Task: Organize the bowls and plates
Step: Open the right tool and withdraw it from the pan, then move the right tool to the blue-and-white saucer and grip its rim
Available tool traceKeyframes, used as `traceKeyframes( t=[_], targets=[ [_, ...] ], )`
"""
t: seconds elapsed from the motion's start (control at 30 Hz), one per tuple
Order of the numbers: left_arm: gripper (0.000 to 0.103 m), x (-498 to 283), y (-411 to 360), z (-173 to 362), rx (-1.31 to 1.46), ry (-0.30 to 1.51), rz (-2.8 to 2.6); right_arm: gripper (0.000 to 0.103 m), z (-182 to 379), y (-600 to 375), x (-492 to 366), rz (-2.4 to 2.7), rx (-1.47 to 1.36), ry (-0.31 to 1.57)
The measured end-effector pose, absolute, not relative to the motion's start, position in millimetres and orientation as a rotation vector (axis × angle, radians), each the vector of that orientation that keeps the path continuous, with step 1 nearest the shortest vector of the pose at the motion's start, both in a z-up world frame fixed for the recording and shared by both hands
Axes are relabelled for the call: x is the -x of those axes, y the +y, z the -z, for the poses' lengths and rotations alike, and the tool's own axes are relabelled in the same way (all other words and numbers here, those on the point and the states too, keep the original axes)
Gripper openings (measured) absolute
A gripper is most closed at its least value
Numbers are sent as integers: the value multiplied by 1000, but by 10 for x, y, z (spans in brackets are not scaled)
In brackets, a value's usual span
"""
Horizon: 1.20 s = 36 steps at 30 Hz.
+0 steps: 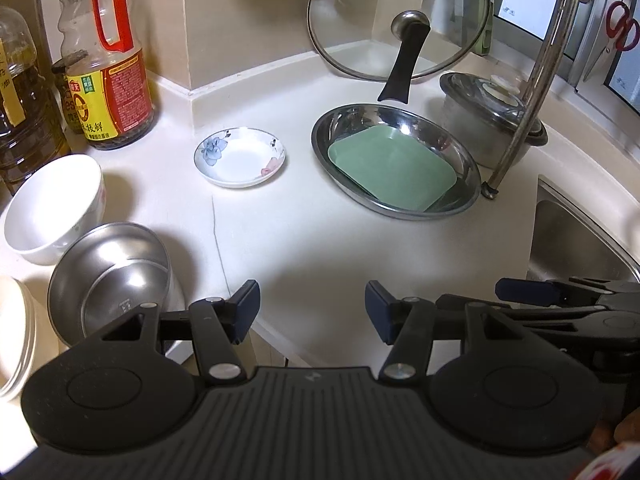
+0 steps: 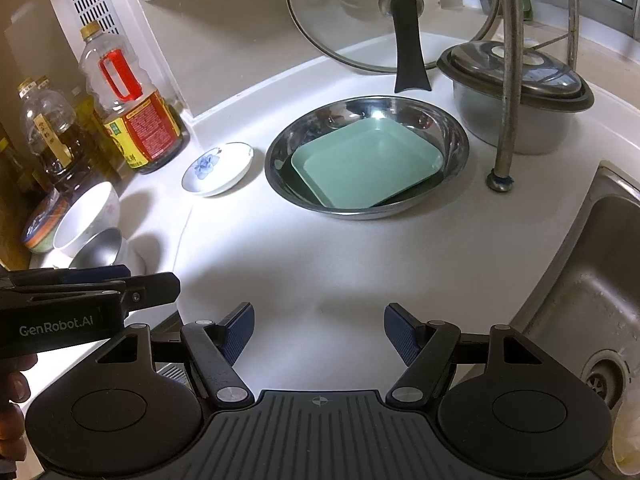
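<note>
Two grippers hover empty over the counter, so sorting looks barely begun. At far left a white ceramic bowl leans on a brushed steel bowl; the left gripper is half open, nothing between its pads. Mid-counter sits a glazed floral saucer, likely next to stack. Right of it, a matte green square plate lies inside a shiny oval steel dish; the right gripper gapes wide

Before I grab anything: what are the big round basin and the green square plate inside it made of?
The basin looks like stainless steel: polished, mirror-like, with glare spots and reflections on its wall. The green plate looks like matte plastic or melamine, possibly glazed ceramic: flat pale green with only a soft sheen.
</note>
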<state>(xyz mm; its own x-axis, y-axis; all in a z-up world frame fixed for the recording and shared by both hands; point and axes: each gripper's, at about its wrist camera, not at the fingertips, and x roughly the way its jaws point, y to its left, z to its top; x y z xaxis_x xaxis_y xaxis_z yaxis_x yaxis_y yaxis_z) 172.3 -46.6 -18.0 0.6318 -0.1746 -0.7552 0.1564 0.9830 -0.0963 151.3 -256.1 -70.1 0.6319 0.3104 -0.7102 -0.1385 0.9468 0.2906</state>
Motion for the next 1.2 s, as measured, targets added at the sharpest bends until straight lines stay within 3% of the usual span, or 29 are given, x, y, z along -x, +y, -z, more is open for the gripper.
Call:
traceKeyframes(
  t=[1.07,1.2],
  targets=[
    [55,-2701,227,109,1,821,92,71,558,-1894,-2439,-346,-204,709],
    [54,-2865,298,157,-4,834,88,60,586,-1740,-2627,-357,-193,699]
  ],
)
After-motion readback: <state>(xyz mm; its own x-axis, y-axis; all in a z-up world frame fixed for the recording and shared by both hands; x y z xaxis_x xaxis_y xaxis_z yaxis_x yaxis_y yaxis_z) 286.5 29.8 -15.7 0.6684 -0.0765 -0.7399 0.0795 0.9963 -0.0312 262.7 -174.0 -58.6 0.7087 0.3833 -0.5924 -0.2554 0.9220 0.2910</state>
